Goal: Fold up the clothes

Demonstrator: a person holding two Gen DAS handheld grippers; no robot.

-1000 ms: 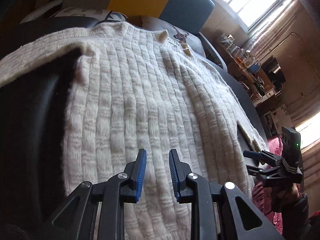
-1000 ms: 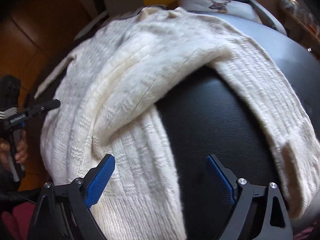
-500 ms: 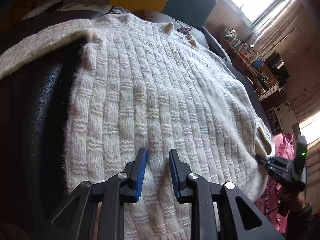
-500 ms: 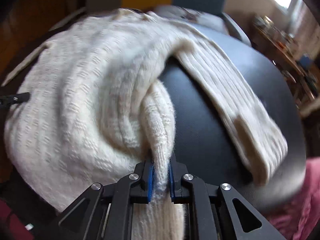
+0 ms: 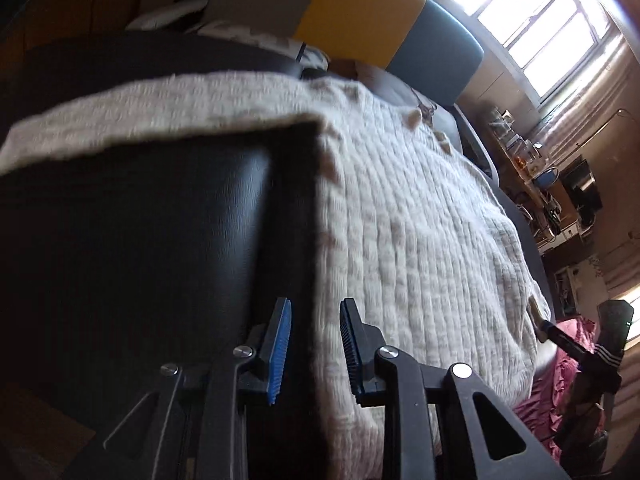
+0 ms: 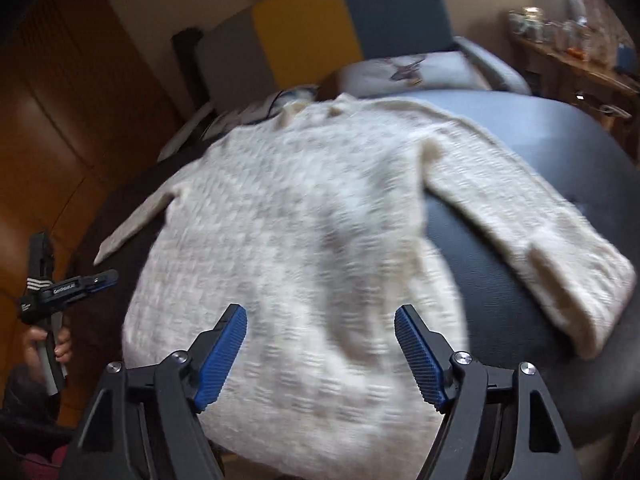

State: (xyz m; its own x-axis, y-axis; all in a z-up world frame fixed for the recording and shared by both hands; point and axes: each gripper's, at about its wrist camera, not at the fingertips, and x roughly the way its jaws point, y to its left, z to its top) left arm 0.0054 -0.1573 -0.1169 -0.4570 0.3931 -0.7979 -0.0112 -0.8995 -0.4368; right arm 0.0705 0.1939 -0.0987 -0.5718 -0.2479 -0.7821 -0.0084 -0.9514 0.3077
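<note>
A black padded table point(image 6: 520, 248) fills both views, with a yellow and teal chair point(image 6: 352, 32) behind it. The cream sweater point(image 6: 304, 232) lies flat across it, one sleeve point(image 6: 532, 224) reaching the right edge with bare black beside it. The right gripper point(image 6: 320, 354) has just been opening, jaws wide above the hem, gripping nothing. The left gripper point(image 5: 314, 350) stands part open over the sweater's side edge, also empty

I see bare black counter point(image 6: 500, 280) free between the sweater point(image 6: 300, 240) body and its right sleeve; a chair point(image 6: 360, 28) blocks the far side.
</note>
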